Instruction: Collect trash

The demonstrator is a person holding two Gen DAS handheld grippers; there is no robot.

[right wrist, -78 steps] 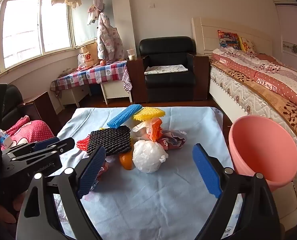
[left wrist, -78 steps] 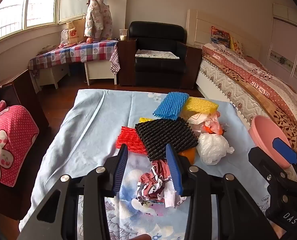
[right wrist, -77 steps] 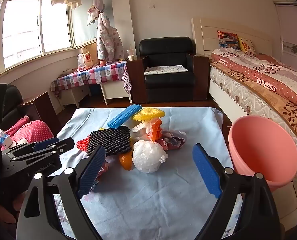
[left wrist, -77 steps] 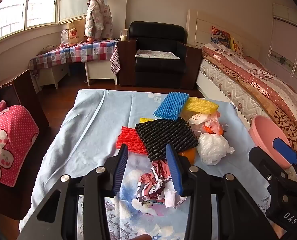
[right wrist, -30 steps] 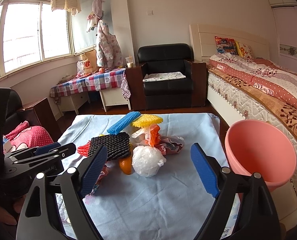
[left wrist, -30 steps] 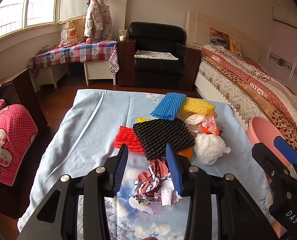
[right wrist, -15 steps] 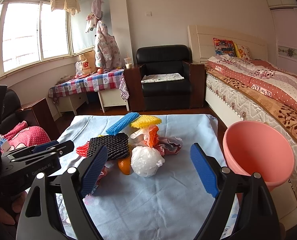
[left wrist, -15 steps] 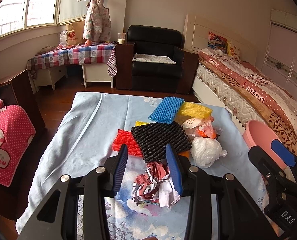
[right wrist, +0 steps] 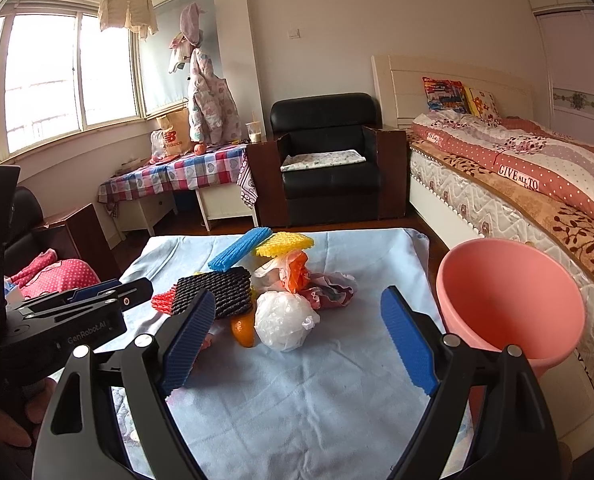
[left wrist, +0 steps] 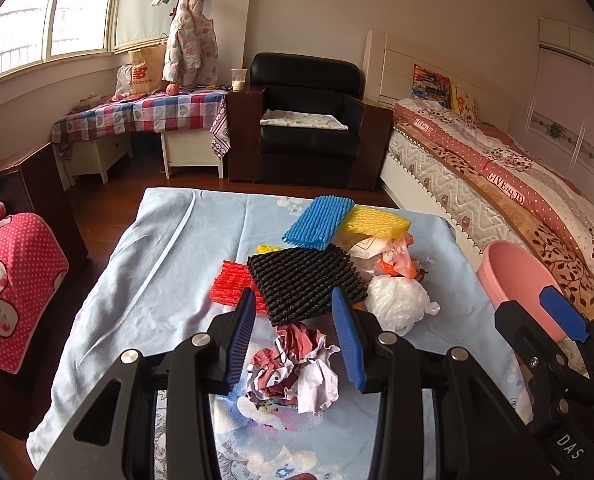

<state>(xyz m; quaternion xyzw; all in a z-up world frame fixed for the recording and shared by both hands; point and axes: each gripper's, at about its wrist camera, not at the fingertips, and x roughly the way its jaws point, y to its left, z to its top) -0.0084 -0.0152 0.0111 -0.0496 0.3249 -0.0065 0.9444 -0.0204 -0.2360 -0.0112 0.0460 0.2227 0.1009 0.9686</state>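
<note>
A pile of trash lies on the light blue cloth (left wrist: 165, 280): a black foam net (left wrist: 305, 280), red net (left wrist: 233, 292), blue net (left wrist: 317, 222), yellow net (left wrist: 377, 222), a white plastic ball (left wrist: 397, 306) and a crumpled paper wad (left wrist: 293, 364). My left gripper (left wrist: 297, 344) stands open just above the paper wad, which shows between its fingers untouched. In the right wrist view my right gripper (right wrist: 297, 344) is wide open over bare cloth, with the white plastic ball (right wrist: 283, 326) and an orange piece (right wrist: 245, 330) just beyond it. A pink basin (right wrist: 509, 304) stands at the right.
A bed (left wrist: 517, 184) runs along the right side, close to the pink basin (left wrist: 513, 280). A black armchair (left wrist: 309, 120) and a checked table (left wrist: 145, 112) stand beyond the cloth. A pink dotted cushion (left wrist: 13, 280) lies at the left.
Both views have drifted slightly, so the trash pile sits a little farther up and away in the frames. Neither gripper has changed its opening, and nothing was picked up.
</note>
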